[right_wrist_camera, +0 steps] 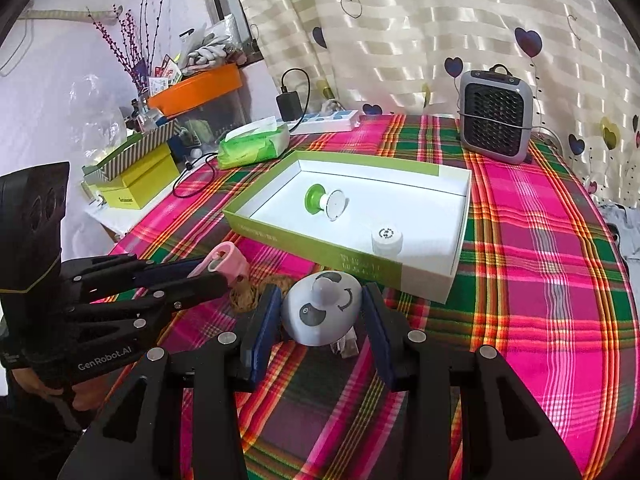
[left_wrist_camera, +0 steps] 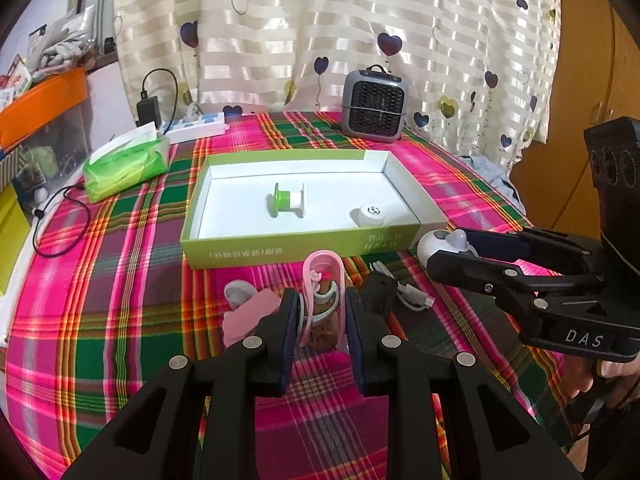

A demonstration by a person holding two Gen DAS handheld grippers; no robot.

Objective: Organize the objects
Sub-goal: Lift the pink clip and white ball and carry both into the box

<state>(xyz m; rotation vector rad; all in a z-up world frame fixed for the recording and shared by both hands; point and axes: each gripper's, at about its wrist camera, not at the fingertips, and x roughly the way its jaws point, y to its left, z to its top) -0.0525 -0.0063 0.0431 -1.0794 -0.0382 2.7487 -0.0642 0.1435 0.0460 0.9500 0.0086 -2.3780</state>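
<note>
Pink clip-shaped holder (left_wrist_camera: pixel 322 280): long pink plastic loop with a small curl near its top, standing upright on the plaid desk (left_wrist_camera: pixel 120 280), at 6 o'clock of the green-and-white box (left_wrist_camera: pixel 280 246). Left tool (left_wrist_camera: pixel 323 322) has its blue pads closed against the holder's two sides.

White egg-shaped toy (right_wrist_camera: pixel 320 312): grey knob on top, dark round spots, curved smile mark. It sits between the pads of the right tool (right_wrist_camera: pixel 320 320); small gaps show on both sides, so contact cannot be told.

Box holds a green-and-white spool (left_wrist_camera: pixel 287 200) on its side near centre and a white cap (left_wrist_camera: pixel 370 214) at its 4 o'clock corner.

Both tools point toward the box; right tool reaches in from 3 o'clock.
</note>
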